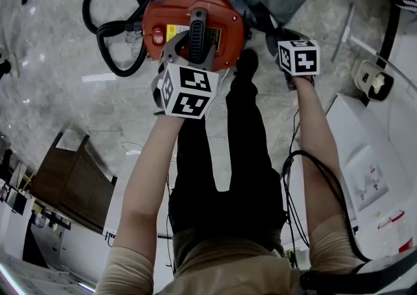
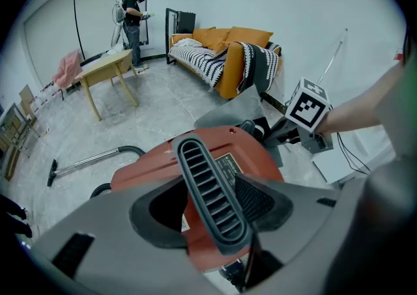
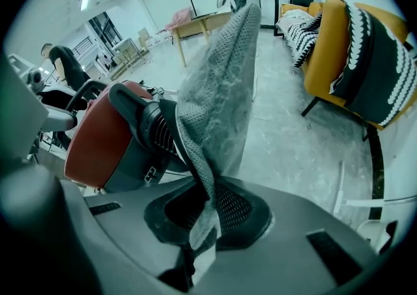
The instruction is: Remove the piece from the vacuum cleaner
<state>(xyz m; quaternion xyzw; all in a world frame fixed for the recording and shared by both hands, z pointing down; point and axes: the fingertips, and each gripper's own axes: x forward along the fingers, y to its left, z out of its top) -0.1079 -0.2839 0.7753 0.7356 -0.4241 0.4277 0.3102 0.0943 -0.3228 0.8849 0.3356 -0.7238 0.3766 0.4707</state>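
Here we are over the red vacuum cleaner point(image 1: 225, 20), which stands on the floor point(image 1: 52, 79) just ahead of the person's feet with its hose point(image 1: 111, 20) looped off to one side. The left gripper point(image 2: 215, 212) is pressed onto the black ribbed handle point(image 2: 208, 183) on top of the body, with a pad on either flank of it. That looks like the anchor. The right gripper point(image 3: 205, 219) has its jaws nearly together, pinching a fold of the grey cloth bag point(image 3: 218, 92). This seems to be the piece to come off, and it sits at the far side of the body, its mouth gathered round the black ribbed port point(image 3: 146, 124). The step in hand, as I read it, is the pull-off. To do it well, the left should hold the body firmly so it cannot roll or tip. The right should draw the bag straight away along the line of the port rather than sideways — steady, no yank. The pinch is on a thin fold near the cloth's edge, so it could slip. A grip closer to the collar would carry the pull better, and the fabric shouldn't be left to stretch and take the whole strain.
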